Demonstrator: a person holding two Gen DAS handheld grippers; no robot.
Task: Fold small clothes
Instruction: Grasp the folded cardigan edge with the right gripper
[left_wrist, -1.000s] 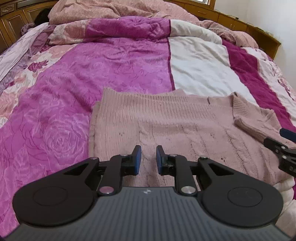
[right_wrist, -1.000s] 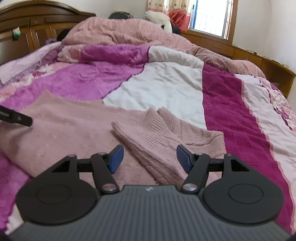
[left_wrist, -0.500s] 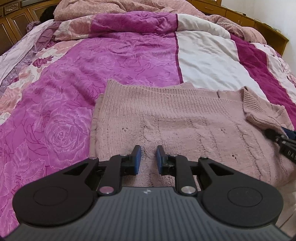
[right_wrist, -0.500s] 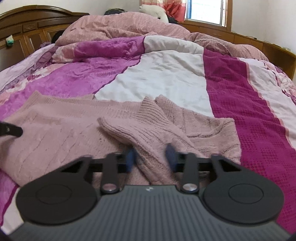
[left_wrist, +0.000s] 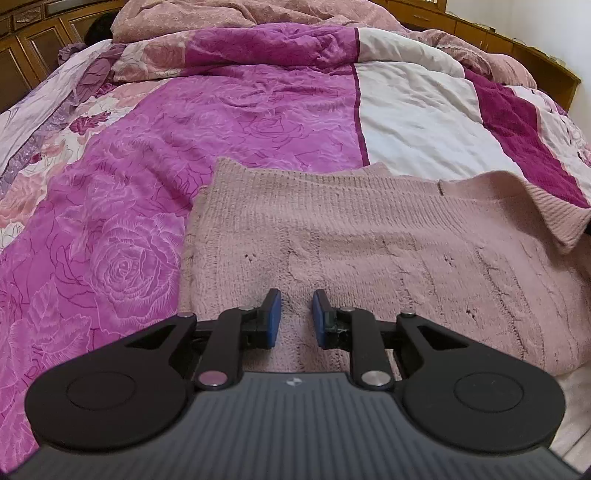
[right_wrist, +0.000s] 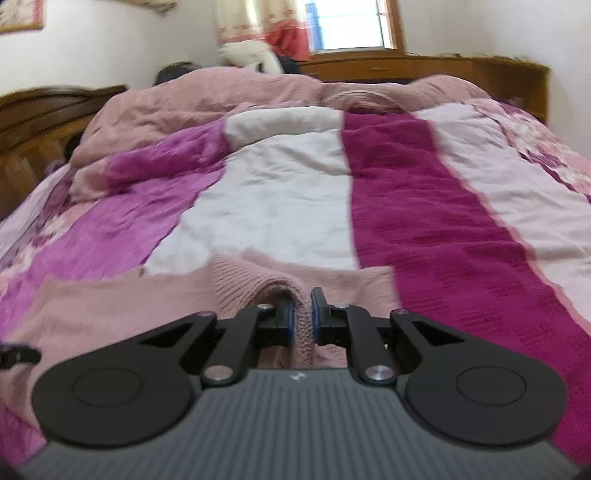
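Sweater is lying spread across the near part of the bed, on the purple rose-patterned quilt, with its knit body running from the left edge toward the right. In the left wrist view, the left gripper is hovering low over the near hem of the pink knit, its blue pads standing a little apart; cloth is showing in the gap, but the pads are not visibly pressing it, so I am reading this tool as released. At the far right of this view the ribbed sleeve is hanging lifted off the body of the garment.

In the right wrist view, which is blurred, the right gripper is clenched on a raised ridge of that sleeve; its jaws have just been closing, and the ribbed fold is now pinched upright between the pads. Behind it, the white and magenta bands of the quilt are stretching toward the wooden headboard.

Judging from this, the step in hand is bringing the sleeve inward over the body. Doing it well probably means carrying the pinched cuff low and flat across the knit, keeping the crease straight along the shoulder line, while the left tool is steadying the hem so the body is not dragging or bunching on the soft quilt.
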